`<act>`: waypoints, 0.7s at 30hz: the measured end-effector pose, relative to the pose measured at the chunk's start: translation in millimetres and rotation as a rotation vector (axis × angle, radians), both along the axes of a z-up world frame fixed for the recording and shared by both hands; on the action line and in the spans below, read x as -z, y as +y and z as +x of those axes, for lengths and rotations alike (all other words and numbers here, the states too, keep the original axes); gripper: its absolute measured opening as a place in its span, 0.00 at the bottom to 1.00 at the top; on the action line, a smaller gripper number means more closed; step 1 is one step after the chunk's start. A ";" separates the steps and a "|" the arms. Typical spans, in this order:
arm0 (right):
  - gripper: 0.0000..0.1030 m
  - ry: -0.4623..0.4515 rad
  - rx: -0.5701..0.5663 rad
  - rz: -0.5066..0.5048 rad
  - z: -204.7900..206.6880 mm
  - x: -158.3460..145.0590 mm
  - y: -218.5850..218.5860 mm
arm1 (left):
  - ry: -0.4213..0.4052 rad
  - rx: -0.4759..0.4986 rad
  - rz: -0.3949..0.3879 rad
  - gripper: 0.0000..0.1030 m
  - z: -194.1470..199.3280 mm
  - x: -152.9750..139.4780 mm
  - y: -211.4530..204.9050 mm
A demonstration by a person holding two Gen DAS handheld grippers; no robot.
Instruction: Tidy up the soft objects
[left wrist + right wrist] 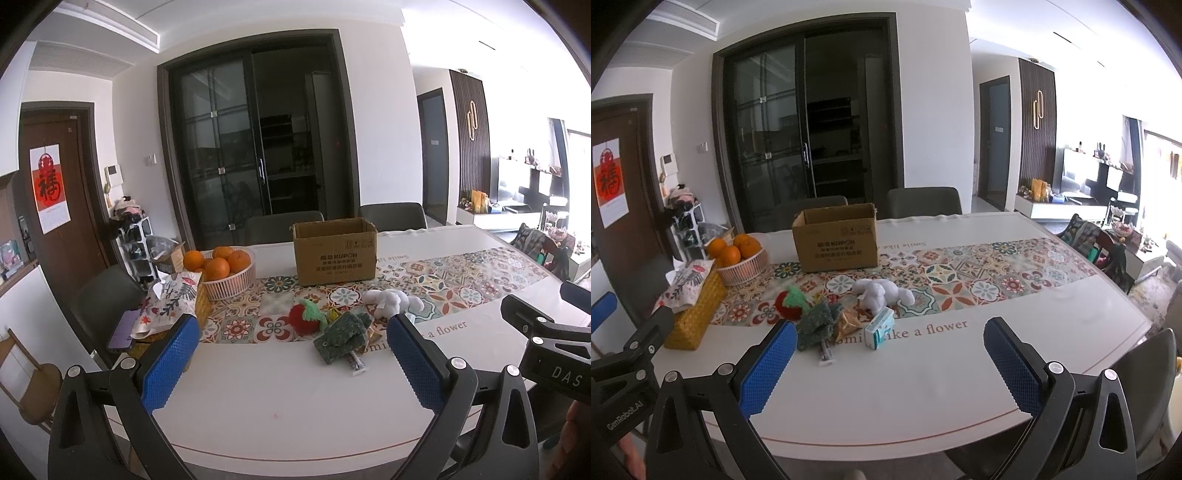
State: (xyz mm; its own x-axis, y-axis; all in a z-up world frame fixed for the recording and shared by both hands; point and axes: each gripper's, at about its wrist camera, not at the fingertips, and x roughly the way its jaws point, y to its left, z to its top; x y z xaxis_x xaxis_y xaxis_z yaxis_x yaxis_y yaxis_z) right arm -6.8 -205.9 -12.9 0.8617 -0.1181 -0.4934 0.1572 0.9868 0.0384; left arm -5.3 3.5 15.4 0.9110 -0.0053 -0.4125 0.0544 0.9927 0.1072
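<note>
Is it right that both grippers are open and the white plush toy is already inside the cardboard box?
Not quite. Both the left gripper and right gripper are open, but the white plush toy lies on the table runner in front of the cardboard box, as the right wrist view shows.

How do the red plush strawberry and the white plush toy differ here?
The red plush strawberry is round and compact with a green knitted top; the white plush toy is pale and sprawled, limbs out. The strawberry sits left, touching the green cloth. Both lie on the patterned runner.
</note>
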 end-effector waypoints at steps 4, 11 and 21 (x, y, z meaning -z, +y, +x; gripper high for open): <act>0.99 0.000 -0.001 0.000 -0.1 0.0 -0.4 | 0.000 0.000 0.000 1.00 0.6 -1.0 0.3; 0.99 0.001 0.000 0.002 -0.1 -0.9 -0.5 | -0.004 0.001 0.001 1.00 2.9 -3.9 -0.9; 0.99 0.002 0.001 0.002 0.3 -0.8 -2.6 | -0.006 0.005 0.001 1.00 1.9 -3.1 -2.4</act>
State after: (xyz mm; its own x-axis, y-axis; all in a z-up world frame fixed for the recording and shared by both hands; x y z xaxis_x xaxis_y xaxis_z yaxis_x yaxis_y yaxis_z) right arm -6.6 -208.6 -12.1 0.8607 -0.1180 -0.4952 0.1582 0.9866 0.0398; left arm -3.5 1.1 18.4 0.9135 -0.0092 -0.4066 0.0583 0.9924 0.1085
